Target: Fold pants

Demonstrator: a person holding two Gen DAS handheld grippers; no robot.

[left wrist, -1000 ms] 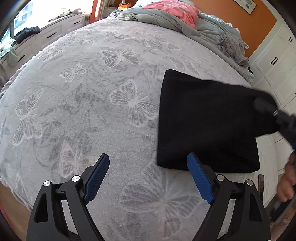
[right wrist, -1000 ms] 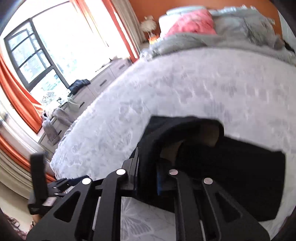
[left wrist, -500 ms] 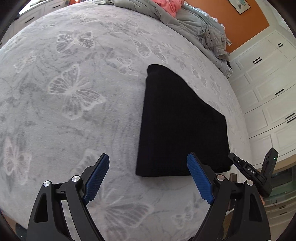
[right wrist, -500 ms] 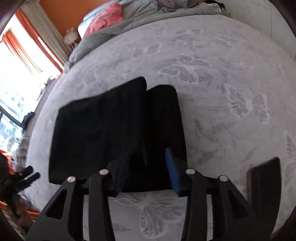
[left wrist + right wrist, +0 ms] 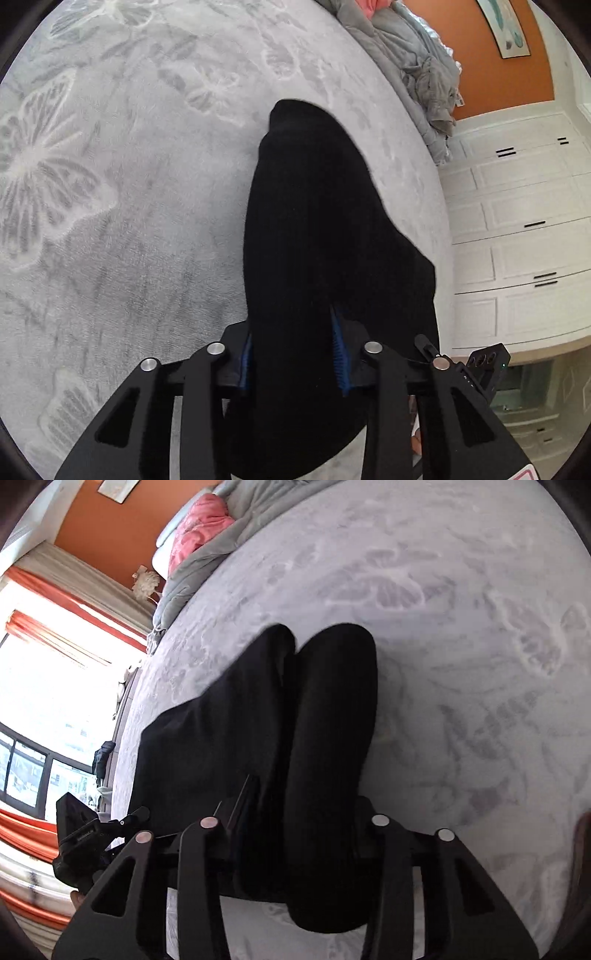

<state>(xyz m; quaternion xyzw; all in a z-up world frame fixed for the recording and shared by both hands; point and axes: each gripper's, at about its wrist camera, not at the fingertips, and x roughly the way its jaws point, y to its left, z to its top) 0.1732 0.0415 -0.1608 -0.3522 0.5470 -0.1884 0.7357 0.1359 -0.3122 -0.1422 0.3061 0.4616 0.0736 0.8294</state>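
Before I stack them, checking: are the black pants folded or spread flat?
Folded: the black pants form a compact, doubled-over bundle with two rounded layers on the bedspread.

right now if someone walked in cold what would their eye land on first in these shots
The folded black ribbed pants stand out first, dark on the pale grey butterfly-print blanket in mid-frame of both views. Next, the black left gripper has just been closing and clamps a bunch of that cloth between its blue pads, while the right gripper pinches the other near edge. Behind, an orange wall and a crumpled pink quilt add colour at the bed's head.
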